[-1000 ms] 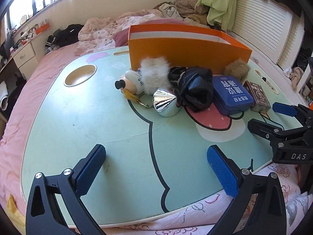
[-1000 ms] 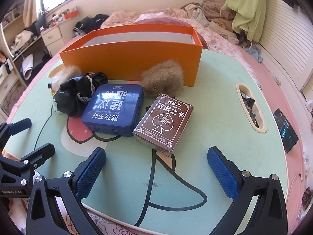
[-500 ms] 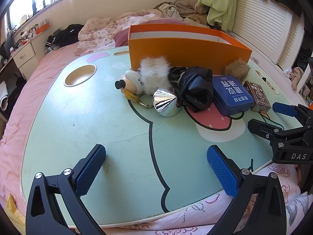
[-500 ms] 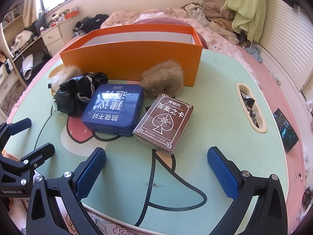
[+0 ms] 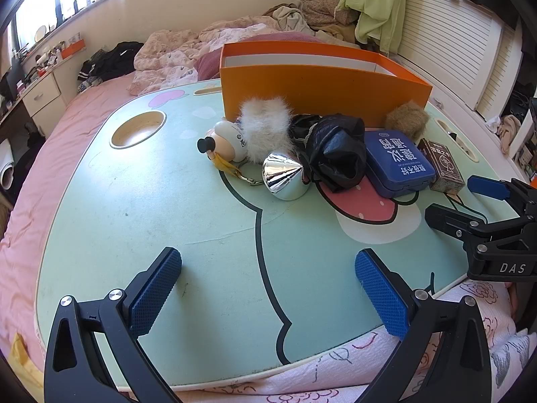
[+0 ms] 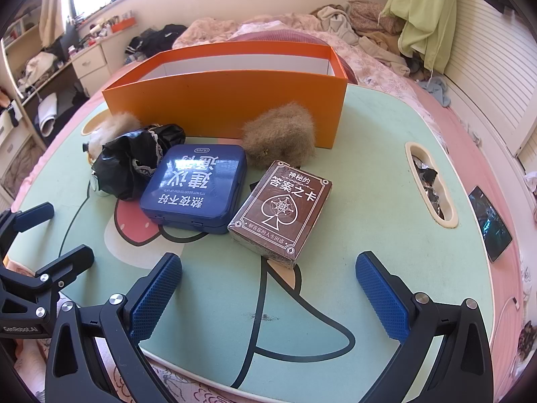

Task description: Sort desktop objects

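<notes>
An orange box (image 5: 322,84) (image 6: 228,100) stands open at the back of the green lap table (image 5: 167,221). In front of it lie a white furry keychain toy (image 5: 248,134), a silver cone (image 5: 283,176), a crumpled black bag (image 5: 335,151) (image 6: 131,161), a blue tin (image 5: 397,163) (image 6: 198,188), a brown card box (image 5: 443,164) (image 6: 282,208) and a brown fur ball (image 5: 406,119) (image 6: 280,134). My left gripper (image 5: 268,292) hangs open over the near table edge. Wide open as well, my right gripper (image 6: 268,292) sits just short of the card box. Neither holds anything.
The table rests on a pink bed (image 5: 33,174) with heaped bedding (image 5: 174,57) behind. It has a round cup hole (image 5: 137,129) at the left and a slot (image 6: 433,184) at the right. A phone (image 6: 490,225) lies beyond the right edge.
</notes>
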